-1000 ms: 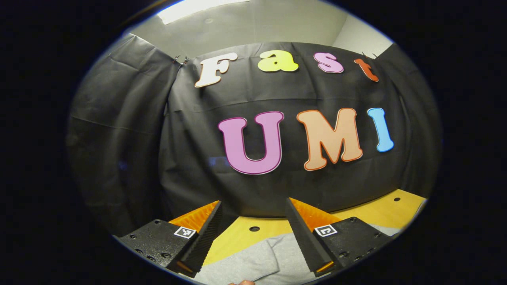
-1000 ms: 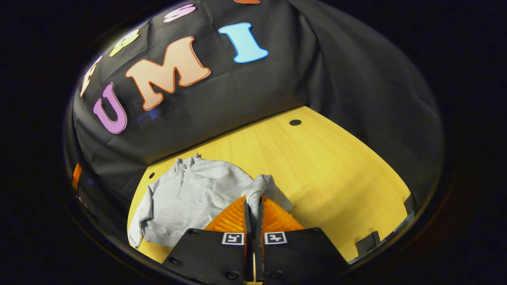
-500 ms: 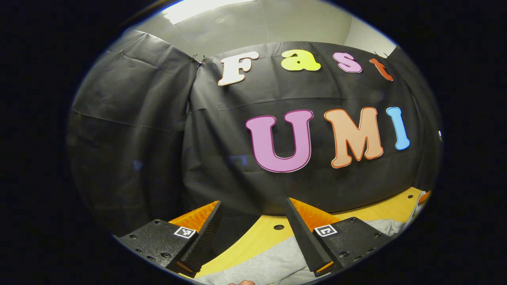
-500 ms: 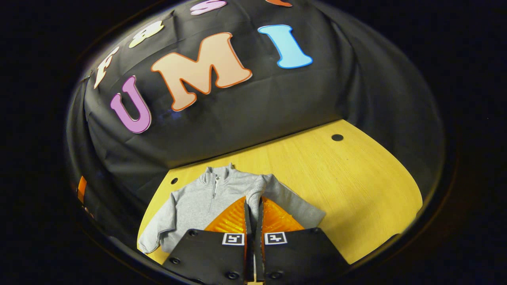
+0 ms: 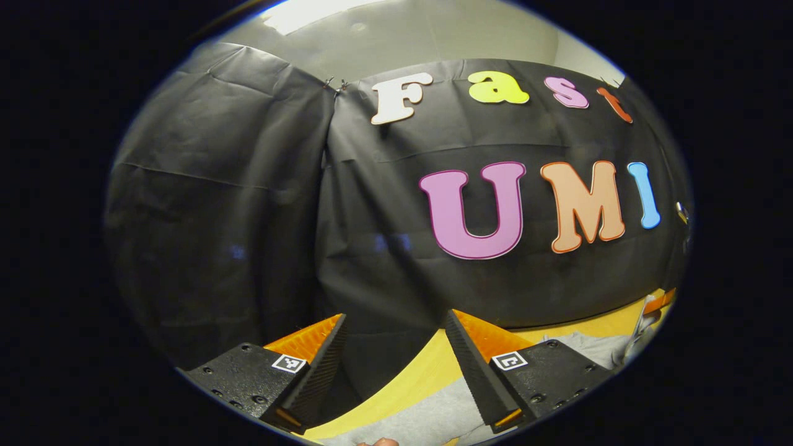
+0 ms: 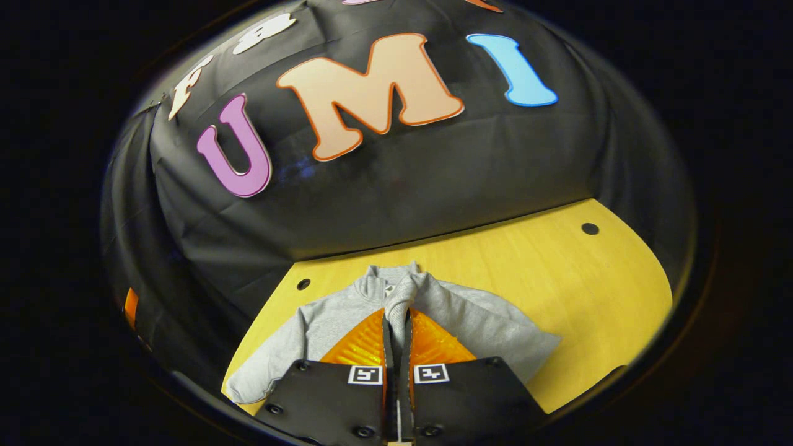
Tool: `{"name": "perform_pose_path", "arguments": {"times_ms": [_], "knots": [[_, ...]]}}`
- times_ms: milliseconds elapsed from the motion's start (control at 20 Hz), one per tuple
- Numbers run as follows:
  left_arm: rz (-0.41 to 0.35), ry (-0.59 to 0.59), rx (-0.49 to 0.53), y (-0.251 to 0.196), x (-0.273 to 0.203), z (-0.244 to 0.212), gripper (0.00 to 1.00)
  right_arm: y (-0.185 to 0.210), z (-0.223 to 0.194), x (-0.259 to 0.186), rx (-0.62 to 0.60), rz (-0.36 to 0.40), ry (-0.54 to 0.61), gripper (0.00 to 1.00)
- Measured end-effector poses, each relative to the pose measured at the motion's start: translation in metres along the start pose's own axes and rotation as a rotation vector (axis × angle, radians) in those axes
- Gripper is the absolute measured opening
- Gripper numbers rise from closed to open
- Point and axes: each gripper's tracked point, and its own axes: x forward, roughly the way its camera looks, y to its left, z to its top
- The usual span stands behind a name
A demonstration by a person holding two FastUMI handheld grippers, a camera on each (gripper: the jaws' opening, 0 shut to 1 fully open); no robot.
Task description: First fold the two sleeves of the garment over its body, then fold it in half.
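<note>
Yellow table [image 6: 495,272], grey garment [image 6: 477,319], right claw [image 6: 396,322] pinching sleeve [image 6: 396,303]

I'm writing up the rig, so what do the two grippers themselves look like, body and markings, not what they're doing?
The left gripper and the right gripper look the same build: each has two wedge-shaped fingers tapering to the tip, ribbed on their outer faces. On the left one the inner faces are finely toothed. The fingers sit on dark, textured blocks with visible screws, and each block carries a small square black-and-white tag near the finger's base.
</note>
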Motion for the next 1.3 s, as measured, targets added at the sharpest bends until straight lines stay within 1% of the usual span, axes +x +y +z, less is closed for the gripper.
{"name": "perform_pose_path", "arguments": {"times_ms": [50,250,400,450,500,550,600,650,700,750,850,900,950,1000,1050,1100,1150,1200,1250,1300], "knots": [[0.01,0.007,0.0,0.007,-0.001,-0.002,0.92,0.01,-0.002,0.008,-0.011,0.013,0.009,0.04],[0.046,0.025,-0.016,0.032,-0.002,-0.013,0.93,0.056,-0.017,0.04,-0.054,0.063,0.041,0.04],[0.084,0.042,-0.009,0.053,-0.004,-0.022,0.93,0.087,-0.031,0.06,-0.094,0.094,0.066,0.04],[0.097,0.046,-0.008,0.061,-0.004,-0.024,0.96,0.097,-0.036,0.067,-0.106,0.105,0.078,0.04],[0.111,0.054,-0.008,0.068,-0.005,-0.027,0.93,0.107,-0.042,0.074,-0.117,0.117,0.092,0.04],[0.126,0.059,-0.007,0.076,-0.006,-0.029,0.96,0.116,-0.048,0.08,-0.128,0.128,0.105,0.04],[0.141,0.064,-0.006,0.082,-0.007,-0.032,0.93,0.123,-0.054,0.085,-0.141,0.138,0.118,0.04],[0.155,0.068,-0.005,0.089,-0.009,-0.034,0.96,0.132,-0.061,0.093,-0.156,0.147,0.131,0.02],[0.171,0.072,-0.005,0.097,-0.011,-0.036,0.93,0.14,-0.07,0.1,-0.172,0.155,0.146,0.04],[0.184,0.076,-0.009,0.103,-0.012,-0.039,0.93,0.146,-0.078,0.107,-0.191,0.158,0.16,0.04],[0.202,0.096,-0.016,0.11,-0.017,-0.045,0.96,0.152,-0.099,0.121,-0.222,0.154,0.195,0.04],[0.211,0.104,-0.014,0.114,-0.019,-0.05,0.93,0.156,-0.113,0.126,-0.233,0.157,0.224,0.04],[0.221,0.107,-0.009,0.118,-0.02,-0.051,0.96,0.158,-0.126,0.13,-0.236,0.156,0.257,0.06],[0.23,0.112,-0.005,0.122,-0.022,-0.054,0.93,0.16,-0.136,0.136,-0.235,0.159,0.293,0.06],[0.236,0.117,-0.003,0.125,-0.025,-0.056,0.93,0.161,-0.147,0.14,-0.233,0.162,0.323,0.06],[0.24,0.124,-0.003,0.126,-0.026,-0.059,0.96,0.162,-0.153,0.143,-0.235,0.166,0.34,0.06],[0.245,0.131,-0.003,0.127,-0.025,-0.061,0.96,0.163,-0.155,0.146,-0.238,0.172,0.343,0.11],[0.248,0.135,-0.004,0.129,-0.026,-0.065,0.93,0.164,-0.157,0.148,-0.233,0.19,0.345,0.13],[0.247,0.137,-0.007,0.129,-0.026,-0.069,0.96,0.164,-0.154,0.146,-0.226,0.199,0.349,0.15],[0.242,0.137,-0.013,0.129,-0.027,-0.071,0.96,0.167,-0.15,0.142,-0.213,0.216,0.353,0.19]]}}
